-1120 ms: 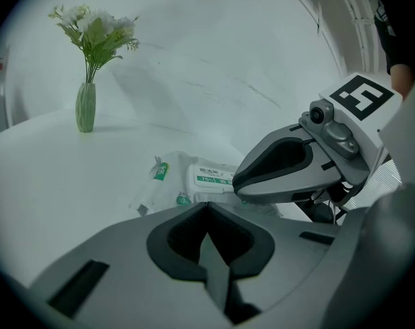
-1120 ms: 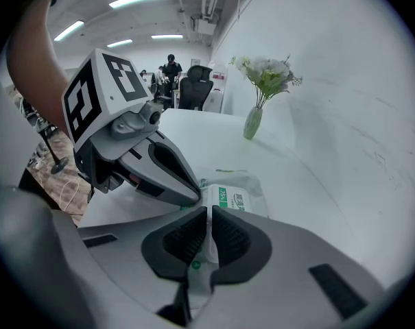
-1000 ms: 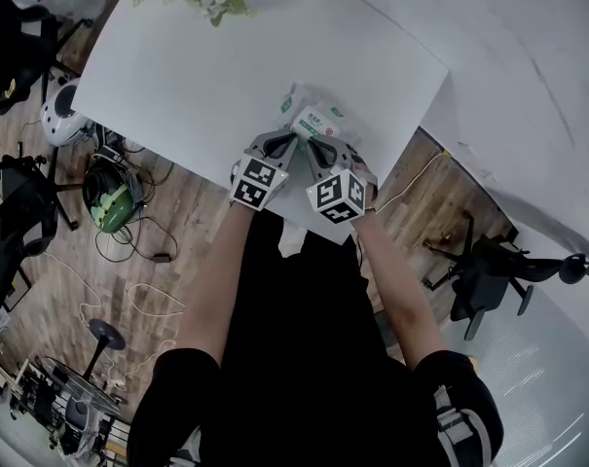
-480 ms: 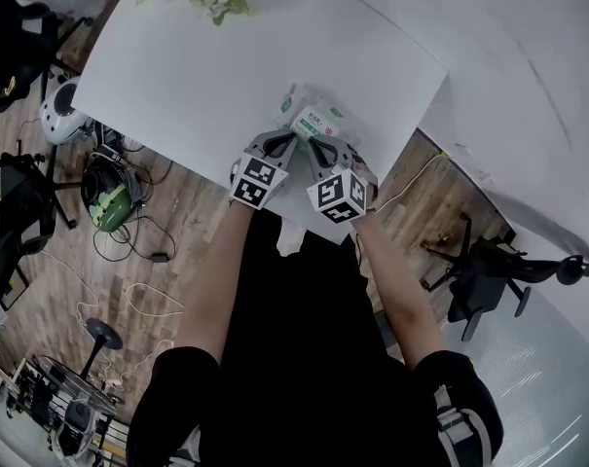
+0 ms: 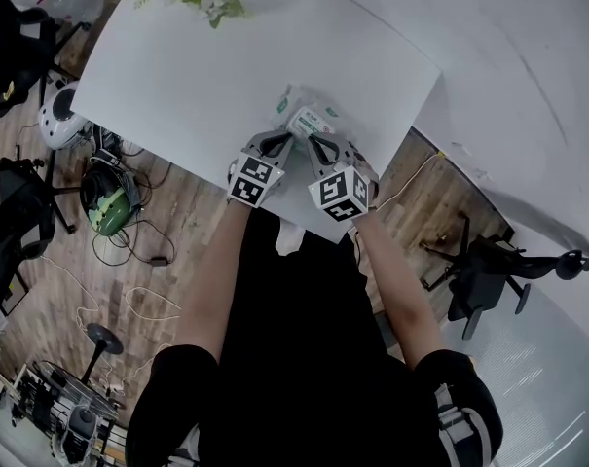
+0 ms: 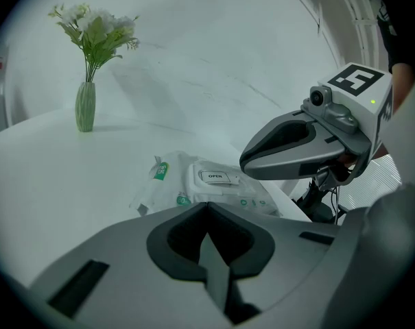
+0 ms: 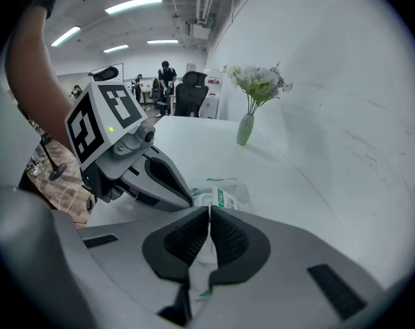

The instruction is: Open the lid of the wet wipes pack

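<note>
Now my right gripper (image 7: 209, 211) has nipped down onto a thin white edge of the pack (image 6: 176, 185), lying flat well on my side of the vase (image 6: 85, 106), lid (image 6: 217, 177) still down, so peeling comes next; left gripper (image 6: 207, 204) is closed, empty.

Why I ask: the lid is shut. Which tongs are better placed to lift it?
Left, probably. The right tongs are shut on the pack, steadying it. The left tongs are shut on nothing, with the lid just ahead.

Right hand-held gripper (image 7: 209, 209), pinching wet wipes pack (image 7: 225, 197)
</note>
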A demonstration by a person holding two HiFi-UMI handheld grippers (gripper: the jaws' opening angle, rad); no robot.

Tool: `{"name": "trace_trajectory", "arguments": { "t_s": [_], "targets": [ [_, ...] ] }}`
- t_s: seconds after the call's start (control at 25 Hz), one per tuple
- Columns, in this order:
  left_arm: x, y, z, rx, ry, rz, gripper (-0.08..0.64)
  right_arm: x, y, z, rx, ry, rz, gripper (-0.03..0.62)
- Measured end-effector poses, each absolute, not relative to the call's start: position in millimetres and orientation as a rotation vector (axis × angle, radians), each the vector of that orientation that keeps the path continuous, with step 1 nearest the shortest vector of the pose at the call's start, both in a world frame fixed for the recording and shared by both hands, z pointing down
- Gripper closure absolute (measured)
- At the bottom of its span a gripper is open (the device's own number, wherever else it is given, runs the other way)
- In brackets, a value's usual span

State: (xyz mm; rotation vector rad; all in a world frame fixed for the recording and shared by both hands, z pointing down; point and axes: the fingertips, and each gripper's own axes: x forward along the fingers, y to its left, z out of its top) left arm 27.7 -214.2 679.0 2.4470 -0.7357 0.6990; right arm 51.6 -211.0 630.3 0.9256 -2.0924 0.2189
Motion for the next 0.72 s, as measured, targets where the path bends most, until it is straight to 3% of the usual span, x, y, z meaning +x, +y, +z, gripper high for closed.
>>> {"name": "trace_trajectory", "arguments": {
  "t_s": [0.72],
  "targets": [
    [27,-213,678,2.43,-0.711,0.691,0.537,78,-235,607,1.057,-2.072,0.209,0.568]
  ]
}}
